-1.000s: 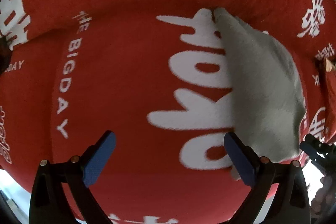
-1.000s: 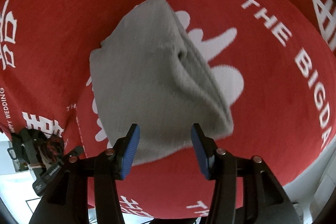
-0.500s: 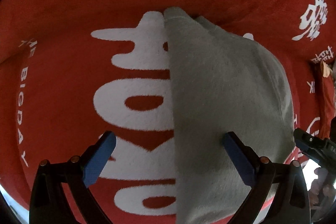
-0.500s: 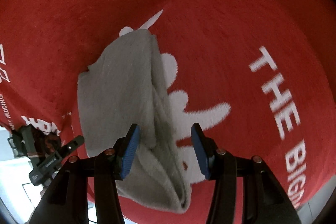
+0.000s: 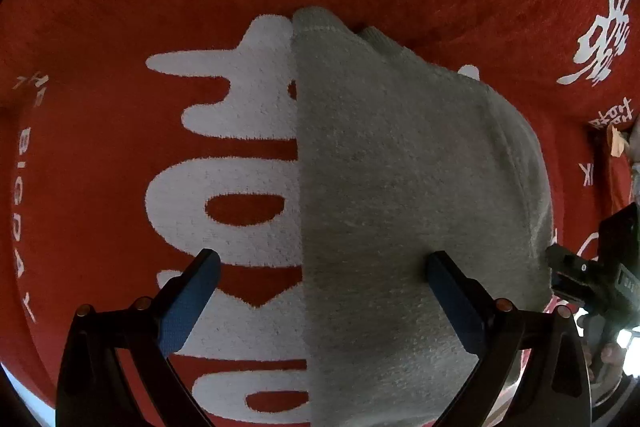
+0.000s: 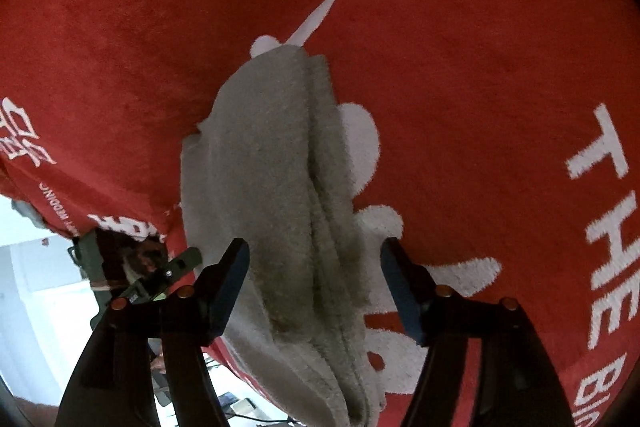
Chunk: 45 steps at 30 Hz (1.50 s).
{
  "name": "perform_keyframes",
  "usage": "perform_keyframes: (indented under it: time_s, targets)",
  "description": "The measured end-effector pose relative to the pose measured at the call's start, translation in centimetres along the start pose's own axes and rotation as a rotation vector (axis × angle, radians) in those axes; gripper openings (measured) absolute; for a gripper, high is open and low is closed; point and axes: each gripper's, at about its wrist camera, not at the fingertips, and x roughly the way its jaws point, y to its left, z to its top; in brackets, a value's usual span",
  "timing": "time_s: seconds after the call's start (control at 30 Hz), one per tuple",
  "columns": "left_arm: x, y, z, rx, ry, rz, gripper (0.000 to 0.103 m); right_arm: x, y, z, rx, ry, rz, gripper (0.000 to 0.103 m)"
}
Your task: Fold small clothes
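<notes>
A small grey terry cloth [image 5: 400,187] lies folded on a red cover [image 5: 120,27] with big white lettering. Its straight folded edge runs up the middle of the left wrist view. My left gripper [image 5: 322,267] hangs open wide above it, one finger over the red cover and the other over the grey cloth. In the right wrist view the cloth [image 6: 272,167] shows its stacked layered edges. My right gripper [image 6: 314,251] straddles those layers with its jaws opening, and the pads do not press on the fabric.
The red cover [image 6: 480,67] drops off at an edge at lower left in the right wrist view, with a bright room below [image 6: 40,287]. Each gripper shows at the border of the other's view: the right one [image 5: 592,275], the left one [image 6: 132,267].
Both grippers came down closer to the grey cloth. The left one slid over until the folded edge lies between its fingers. The right jaws stand wider apart than before.
</notes>
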Motion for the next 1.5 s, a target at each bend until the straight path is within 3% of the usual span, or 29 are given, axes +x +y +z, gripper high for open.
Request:
perform_keyframes:
  time_s: [0.3,0.73,0.93,1.0,1.03,1.07,1.13,1.2,1.5]
  targets:
    - [1.2,-0.2,0.3,-0.016,0.026,-0.043,0.103,1.1,0.6,0.4,-0.017,0.034,0.021,0.072]
    - [3.6,-1.2,1.0,0.015,0.134,-0.292,0.103,2.7,0.6,1.4,-0.056,0.087,0.125,0.075]
    - [4.1,-3.6,1.1,0.058,0.132,-0.221,0.102,4.9,2.0,1.9,-0.060,0.090,0.155,0.077]
    - [3.6,-3.2,1.0,0.021,0.095,-0.216,0.088,4.9,2.1,1.7,-0.045,0.085,0.149,0.075]
    - [3.3,-3.0,0.9,0.009,0.075,-0.225,0.077,5.0,2.0,1.6,-0.027,0.085,0.129,0.061]
    - [2.9,-2.8,0.8,0.006,0.057,-0.235,0.071,5.1,1.8,1.4,-0.012,0.089,0.113,0.040]
    - [1.9,-2.7,0.5,0.028,0.025,-0.245,0.052,4.8,1.7,1.0,0.016,0.066,0.139,0.037]
    - [1.0,-2.5,0.2,0.051,0.009,-0.261,0.048,4.5,2.5,0.6,0.005,0.049,0.158,0.036]
    - [-4.6,-0.3,-1.0,0.068,-0.046,-0.331,0.048,3.4,7.3,-2.1,-0.002,0.030,0.300,0.036]
